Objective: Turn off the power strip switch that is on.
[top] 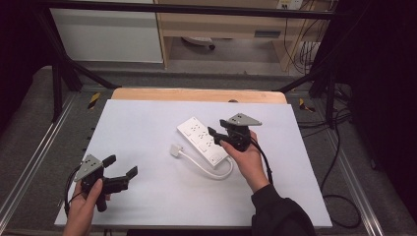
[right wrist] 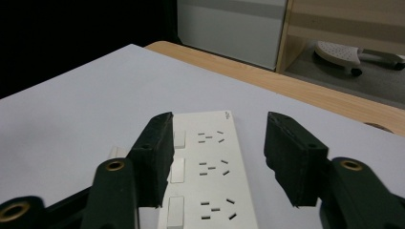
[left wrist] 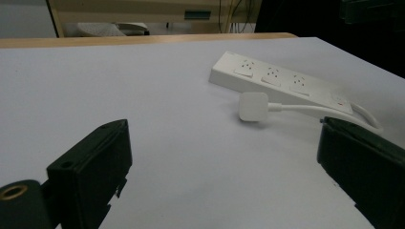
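Note:
A white power strip (top: 204, 139) lies flat near the middle of the white-covered table, its white cable (top: 216, 173) looping round to a square plug (top: 175, 150) beside it. My right gripper (top: 218, 127) hovers over the strip's near end. In the right gripper view its jaws (right wrist: 219, 119) straddle the power strip (right wrist: 210, 167): one jaw overlaps the switch side and a gap shows at the other, so it is open. My left gripper (top: 120, 165) is held wide open low over the table at the near left, with nothing between its jaws (left wrist: 224, 126). It faces the plug (left wrist: 252, 106) and strip (left wrist: 282, 78).
The white sheet (top: 147, 128) covers a wooden table whose far edge (top: 196, 94) shows. Metal frame rails (top: 29, 157) run along both sides, and cables (top: 339, 147) lie on the floor at right. Cabinets (top: 108, 34) stand beyond the table.

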A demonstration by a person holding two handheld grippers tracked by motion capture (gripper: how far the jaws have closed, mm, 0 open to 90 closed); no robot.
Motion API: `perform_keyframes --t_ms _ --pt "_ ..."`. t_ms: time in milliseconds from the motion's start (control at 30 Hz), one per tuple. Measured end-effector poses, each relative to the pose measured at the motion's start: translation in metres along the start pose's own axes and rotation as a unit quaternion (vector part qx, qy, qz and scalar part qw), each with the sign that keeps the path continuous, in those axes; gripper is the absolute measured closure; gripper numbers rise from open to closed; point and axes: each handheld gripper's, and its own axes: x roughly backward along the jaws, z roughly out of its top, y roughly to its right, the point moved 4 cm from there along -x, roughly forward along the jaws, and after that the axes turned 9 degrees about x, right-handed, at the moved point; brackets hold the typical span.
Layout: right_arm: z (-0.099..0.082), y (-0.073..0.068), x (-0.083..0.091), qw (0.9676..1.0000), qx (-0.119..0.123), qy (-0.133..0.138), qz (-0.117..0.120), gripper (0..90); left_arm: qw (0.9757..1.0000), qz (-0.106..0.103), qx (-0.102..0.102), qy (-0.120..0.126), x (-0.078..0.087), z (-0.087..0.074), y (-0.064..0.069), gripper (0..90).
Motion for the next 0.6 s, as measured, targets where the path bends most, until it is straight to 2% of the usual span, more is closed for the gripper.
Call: perform_keyframes --t_ms 100,300,500,600 --pt "0.000 0.000 -0.001 0.9999 -0.011 0.004 0.000 51.6 1.0000 0.000 0.000 0.000 0.000 0.000 0.000 4.6" --pt "-0.001 -0.001 -0.005 0.9999 -0.004 0.007 -0.009 64.5 1.0000 0.000 -0.001 0.000 0.000 0.000 0.000 4.6" --pt "-0.003 -0.007 -0.009 0.9999 0.005 0.004 0.008 79.2 1.0000 -0.003 0.000 -0.002 -0.001 0.000 0.001 4.7" --pt "-0.004 -0.010 -0.012 0.9999 0.006 0.006 0.015 83.7 1.0000 -0.003 -0.001 -0.002 -0.001 -0.001 0.001 4.7"
